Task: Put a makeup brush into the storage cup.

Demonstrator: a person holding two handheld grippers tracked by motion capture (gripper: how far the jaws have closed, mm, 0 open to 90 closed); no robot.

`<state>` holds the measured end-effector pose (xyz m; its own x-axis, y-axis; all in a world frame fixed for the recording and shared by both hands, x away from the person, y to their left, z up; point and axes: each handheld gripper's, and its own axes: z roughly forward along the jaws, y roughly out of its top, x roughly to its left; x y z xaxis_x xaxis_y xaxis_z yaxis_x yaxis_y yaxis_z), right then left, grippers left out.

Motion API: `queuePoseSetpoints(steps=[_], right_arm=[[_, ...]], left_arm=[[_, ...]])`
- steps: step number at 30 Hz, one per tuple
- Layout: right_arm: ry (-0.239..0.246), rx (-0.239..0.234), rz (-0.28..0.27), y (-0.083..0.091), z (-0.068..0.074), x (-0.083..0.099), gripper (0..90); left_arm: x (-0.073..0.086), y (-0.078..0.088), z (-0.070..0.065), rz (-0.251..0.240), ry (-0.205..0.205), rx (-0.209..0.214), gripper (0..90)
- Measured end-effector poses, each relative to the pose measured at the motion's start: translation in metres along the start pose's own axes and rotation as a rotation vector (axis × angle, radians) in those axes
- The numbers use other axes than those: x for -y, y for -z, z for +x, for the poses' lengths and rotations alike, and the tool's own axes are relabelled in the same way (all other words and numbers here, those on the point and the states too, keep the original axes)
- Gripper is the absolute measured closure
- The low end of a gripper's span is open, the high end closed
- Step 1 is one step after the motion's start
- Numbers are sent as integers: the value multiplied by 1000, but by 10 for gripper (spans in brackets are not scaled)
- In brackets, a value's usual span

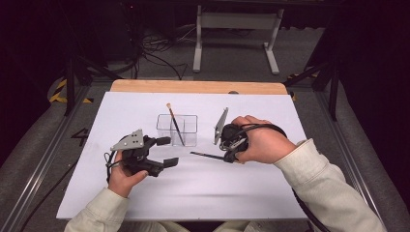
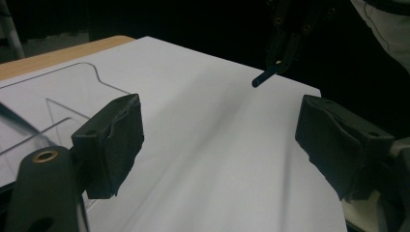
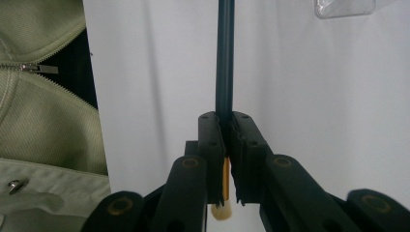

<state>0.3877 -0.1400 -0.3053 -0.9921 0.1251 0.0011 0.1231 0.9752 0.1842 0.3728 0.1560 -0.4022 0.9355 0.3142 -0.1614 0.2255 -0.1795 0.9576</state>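
Black brush (image 1: 207, 155) at frame centre, clamped by its bristle end in the right claw (image 1: 228, 155); left claw (image 1: 167, 151) wide, empty. Risk: long handle strikes holder (image 1: 177, 129) rim, twisting loose.

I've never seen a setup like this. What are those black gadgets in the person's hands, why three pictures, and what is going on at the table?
There is no robot here: a person holds a hand-operated clamp in each hand. One camera looks down from above; the other two ride on the clamps and look along their black jaws. On the white sheet that covers the table stands a clear plastic box with one paintbrush leaning in it. The right gripper is shut on a second paintbrush, its dark handle sticking out ahead and its pale bristles showing behind the jaws. The left gripper is open, nothing between its jaws, near the box.
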Motion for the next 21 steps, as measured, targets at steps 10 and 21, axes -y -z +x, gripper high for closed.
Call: queuePoseSetpoints(steps=[10,21], right_arm=[[-9,-9,-5,0,1,2,839],[-5,-7,-2,1,2,-1,839]], left_arm=[[-7,-18,3,-6,-24,81,206],[-12,-28,0,-4,-61,162,248]])
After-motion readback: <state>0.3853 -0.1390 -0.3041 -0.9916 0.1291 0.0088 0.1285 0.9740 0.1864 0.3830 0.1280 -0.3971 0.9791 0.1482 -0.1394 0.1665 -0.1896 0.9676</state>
